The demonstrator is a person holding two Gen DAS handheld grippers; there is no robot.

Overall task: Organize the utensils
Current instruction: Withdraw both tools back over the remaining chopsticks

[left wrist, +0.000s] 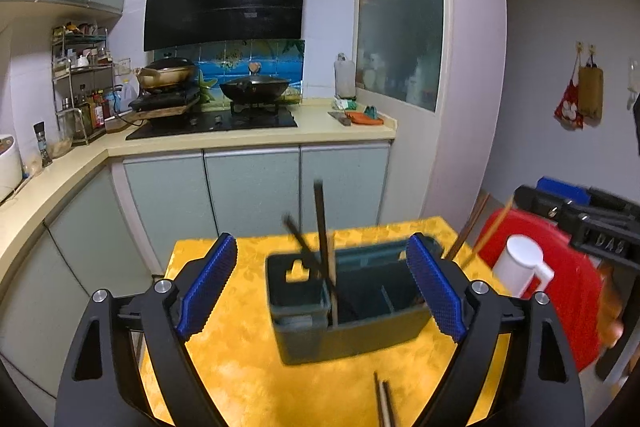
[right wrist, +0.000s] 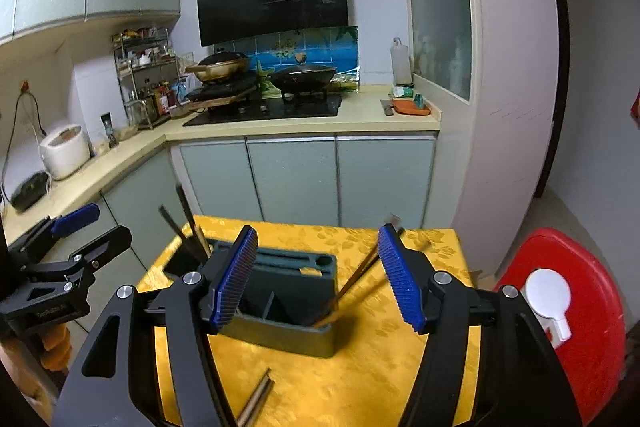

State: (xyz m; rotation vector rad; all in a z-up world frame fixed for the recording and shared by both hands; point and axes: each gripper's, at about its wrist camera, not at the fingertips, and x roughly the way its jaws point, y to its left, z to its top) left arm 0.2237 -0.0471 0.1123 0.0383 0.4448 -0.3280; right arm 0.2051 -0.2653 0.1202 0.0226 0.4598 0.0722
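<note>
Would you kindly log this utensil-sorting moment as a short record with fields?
surface: yellow tablecloth
holder: dark green utensil holder, upright, with several compartments
in holder, left end: dark chopsticks, leaning
in holder, right end: brown chopsticks, leaning
loose: chopstick pair lying on the cloth in front of the holder
left gripper: open, nothing between the pads
right gripper: open, nothing gripped
beside table: red stool with a white object on it
</note>
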